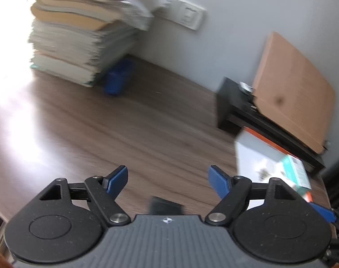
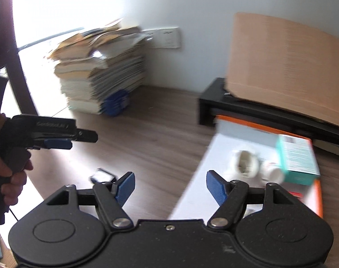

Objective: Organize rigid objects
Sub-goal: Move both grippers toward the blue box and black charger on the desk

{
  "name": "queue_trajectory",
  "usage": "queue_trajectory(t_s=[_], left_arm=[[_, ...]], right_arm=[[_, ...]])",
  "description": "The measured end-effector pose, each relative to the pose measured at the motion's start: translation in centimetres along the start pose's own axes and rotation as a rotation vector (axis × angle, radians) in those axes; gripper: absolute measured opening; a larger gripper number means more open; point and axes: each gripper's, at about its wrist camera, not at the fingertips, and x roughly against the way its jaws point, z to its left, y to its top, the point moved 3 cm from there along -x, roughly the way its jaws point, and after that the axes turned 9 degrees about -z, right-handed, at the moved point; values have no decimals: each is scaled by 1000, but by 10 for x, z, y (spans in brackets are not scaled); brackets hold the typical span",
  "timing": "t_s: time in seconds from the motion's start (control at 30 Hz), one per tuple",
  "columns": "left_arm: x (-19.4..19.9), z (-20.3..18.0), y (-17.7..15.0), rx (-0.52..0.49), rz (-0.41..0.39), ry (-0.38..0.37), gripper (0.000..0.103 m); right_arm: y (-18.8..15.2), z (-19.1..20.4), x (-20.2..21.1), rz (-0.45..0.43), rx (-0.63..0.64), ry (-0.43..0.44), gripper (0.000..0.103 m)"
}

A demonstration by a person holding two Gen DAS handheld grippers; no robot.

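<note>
- Blue-padded fingers of the left gripper [image 1: 168, 182] stand apart with nothing between them, only the brown wooden table [image 1: 124, 129] under the gap.
- Blue-padded fingers of the right gripper [image 2: 169, 187] also stand apart and hold nothing.
- Just past the left gripper lies a small flat black thing [image 1: 166, 205] on the table; it is too blurry to tell what it is.
- In the right wrist view, a hand [image 2: 11, 174] holds the left gripper by its black handle, off to the left side.
- On the right side of the table lies a big flat white box with an orange edge [image 2: 223, 147].
- On top of that box sit a small teal and white cardboard box [image 2: 297, 158] and a white round bottle [image 2: 273, 174] on its side, close together.
- Behind them is a low black stand [image 2: 216, 102] with a light brown board [image 2: 287, 67] leaning on it.
- Far back by the white wall, a tall pile of old papers and books [image 1: 80, 38] stands with a blue box [image 1: 116, 78] beside its bottom.
</note>
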Motion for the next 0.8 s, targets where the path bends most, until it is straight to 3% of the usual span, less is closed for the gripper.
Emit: queue_trajectory(t_s=[0.17, 0.33, 0.47, 0.8], left_arm=[[-4, 28, 13, 0, -24, 64, 89], [-25, 34, 33, -93, -96, 132, 97], [-55, 35, 51, -166, -154, 152, 98], [-138, 40, 83, -311, -214, 184, 98]], right_arm=[[4, 28, -21, 19, 24, 52, 84], [9, 45, -39, 30, 29, 60, 85], [10, 53, -52, 49, 18, 40, 85], [1, 51, -72, 108, -50, -70, 85]])
